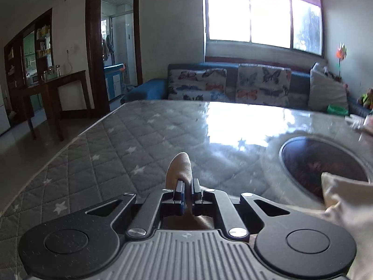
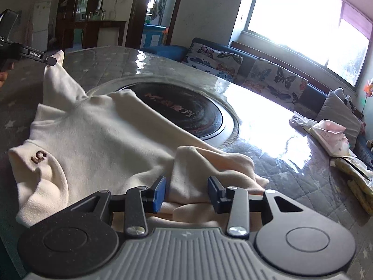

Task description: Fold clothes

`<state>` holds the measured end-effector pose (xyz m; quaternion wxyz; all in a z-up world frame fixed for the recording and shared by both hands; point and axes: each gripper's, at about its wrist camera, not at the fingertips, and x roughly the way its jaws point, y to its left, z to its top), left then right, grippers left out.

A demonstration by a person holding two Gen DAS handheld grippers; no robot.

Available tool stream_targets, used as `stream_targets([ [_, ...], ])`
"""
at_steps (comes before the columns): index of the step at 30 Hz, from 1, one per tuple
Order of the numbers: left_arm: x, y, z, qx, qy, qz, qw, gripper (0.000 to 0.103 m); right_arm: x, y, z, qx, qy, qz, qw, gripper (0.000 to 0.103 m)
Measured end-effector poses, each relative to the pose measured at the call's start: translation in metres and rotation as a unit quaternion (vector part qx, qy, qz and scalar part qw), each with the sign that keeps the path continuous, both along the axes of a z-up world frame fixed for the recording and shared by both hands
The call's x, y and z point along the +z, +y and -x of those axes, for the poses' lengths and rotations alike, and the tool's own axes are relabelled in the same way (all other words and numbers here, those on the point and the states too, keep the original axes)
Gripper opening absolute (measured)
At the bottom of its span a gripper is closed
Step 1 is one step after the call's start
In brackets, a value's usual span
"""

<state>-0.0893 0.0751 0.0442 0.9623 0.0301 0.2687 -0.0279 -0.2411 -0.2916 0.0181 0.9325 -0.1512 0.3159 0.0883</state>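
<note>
Cream garment (image 2: 93, 135); grey star-quilted table cover (image 1: 116, 144) — butterfly-print cushions (image 1: 263, 84).

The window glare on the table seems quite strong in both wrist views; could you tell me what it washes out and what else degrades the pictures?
Left wrist view: the window is blown out, its reflection whitens the table centre, and the far right edge smears. Right wrist view: the same glare hides the tabletop beyond the dark round inset; the cream garment stays legible; fisheye bends the table edge.
</note>
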Motion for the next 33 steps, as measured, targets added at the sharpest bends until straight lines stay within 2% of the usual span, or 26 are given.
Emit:
stream_targets([
  [1,-0.004,0.000,0.001,0.001,0.006,-0.003,1.0000,0.006,-0.004,0.002,-0.001,-0.003,0.000,0.011,1.000,0.035],
  [5,-0.012,0.004,0.002,0.006,0.023,-0.006,0.9997,0.011,-0.004,0.003,-0.001,-0.001,-0.004,0.021,1.000,0.009],
  [7,-0.015,0.003,0.003,0.008,0.028,-0.012,0.9995,0.013,0.005,-0.001,0.004,-0.016,-0.024,0.016,0.999,0.004],
  [9,-0.017,0.003,0.004,0.007,0.030,-0.016,0.9994,0.015,0.013,-0.007,0.007,-0.031,-0.040,0.012,0.999,0.004],
  [11,-0.017,0.004,0.003,0.010,0.031,-0.017,0.9993,0.034,0.028,-0.021,0.013,-0.057,-0.066,0.011,0.996,0.004],
  [14,-0.018,0.005,0.004,0.013,0.027,-0.024,0.9993,0.045,0.046,-0.049,0.019,-0.104,-0.094,0.020,0.990,0.004],
  [18,-0.017,0.007,0.006,0.016,0.025,-0.030,0.9991,0.052,0.058,-0.091,0.028,-0.174,-0.110,0.033,0.978,0.004],
  [20,-0.016,0.008,0.007,0.021,0.024,-0.035,0.9989,0.059,0.059,-0.109,0.033,-0.205,-0.114,0.044,0.971,0.003],
  [26,-0.017,0.011,0.009,0.028,0.027,-0.049,0.9980,0.064,0.044,-0.147,0.045,-0.280,-0.093,0.067,0.953,0.002],
  [28,-0.017,0.010,0.010,0.028,0.028,-0.053,0.9978,0.065,0.033,-0.159,0.048,-0.298,-0.067,0.051,0.951,0.003],
  [30,-0.016,0.009,0.011,0.030,0.025,-0.058,0.9976,0.068,0.025,-0.166,0.051,-0.292,-0.053,0.003,0.955,0.006],
  [31,-0.015,0.009,0.011,0.031,0.023,-0.060,0.9974,0.070,0.024,-0.167,0.051,-0.290,-0.049,-0.017,0.956,0.010],
  [32,-0.013,0.009,0.012,0.031,0.020,-0.062,0.9974,0.070,0.022,-0.168,0.050,-0.287,-0.046,-0.036,0.956,0.019],
  [33,-0.012,0.008,0.013,0.031,0.018,-0.064,0.9973,0.071,0.021,-0.170,0.049,-0.285,-0.043,-0.055,0.956,0.024],
])
